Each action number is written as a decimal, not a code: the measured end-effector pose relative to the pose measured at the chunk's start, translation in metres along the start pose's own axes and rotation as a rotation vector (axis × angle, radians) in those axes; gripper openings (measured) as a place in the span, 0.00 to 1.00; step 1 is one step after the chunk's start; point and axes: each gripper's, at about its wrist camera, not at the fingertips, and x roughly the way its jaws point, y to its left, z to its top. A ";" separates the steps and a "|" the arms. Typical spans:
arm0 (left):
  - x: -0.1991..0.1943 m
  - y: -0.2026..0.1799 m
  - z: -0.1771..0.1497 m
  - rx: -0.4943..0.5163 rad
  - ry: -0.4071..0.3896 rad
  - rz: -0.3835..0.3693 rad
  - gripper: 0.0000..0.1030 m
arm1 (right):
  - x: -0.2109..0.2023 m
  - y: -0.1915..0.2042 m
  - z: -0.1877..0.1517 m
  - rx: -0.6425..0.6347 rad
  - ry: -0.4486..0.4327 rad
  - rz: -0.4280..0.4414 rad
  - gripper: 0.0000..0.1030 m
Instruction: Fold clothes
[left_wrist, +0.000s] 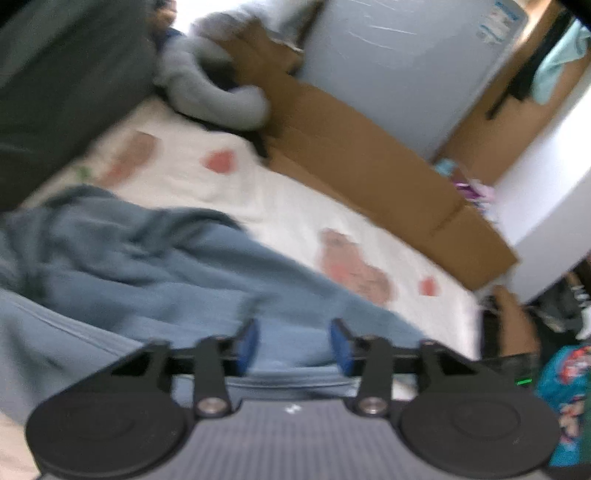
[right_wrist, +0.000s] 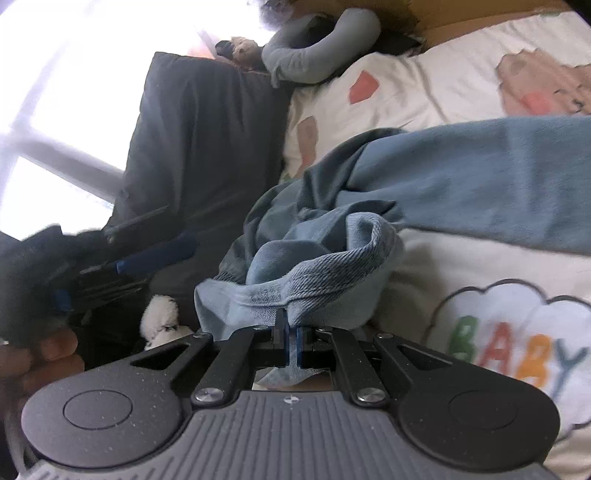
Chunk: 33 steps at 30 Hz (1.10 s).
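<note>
Right hand-held gripper (right_wrist: 291, 338) pinches a fold of the blue garment (right_wrist: 317, 273), which lies rumpled on the bed (right_wrist: 424, 92). At nine o'clock, the left hand-held gripper (left_wrist: 294, 341) hovers spread over the cloth, gripping nothing.

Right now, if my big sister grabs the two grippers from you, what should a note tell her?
Right gripper: shut on a bunched edge of the blue garment.
Left gripper: jaws apart, nothing between them, hovering over the same blue cloth.
Where things are: the garment lies rumpled on the white cartoon-print bedsheet, one part stretching across it. A dark pillow and a grey neck pillow sit at the head of the bed.
Done: one edge gripped, no neat fold visible.
Left: probably grab another edge with the left, spread it flat, then fold.
</note>
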 end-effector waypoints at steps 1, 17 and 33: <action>-0.005 0.010 0.000 -0.009 -0.004 0.040 0.52 | -0.004 -0.001 0.000 -0.001 0.000 -0.012 0.01; -0.031 0.131 -0.041 -0.259 -0.003 0.380 0.58 | -0.052 -0.031 0.022 -0.032 0.020 -0.253 0.00; 0.002 0.141 -0.080 -0.269 0.068 0.335 0.74 | -0.080 -0.080 0.041 0.176 -0.016 -0.331 0.27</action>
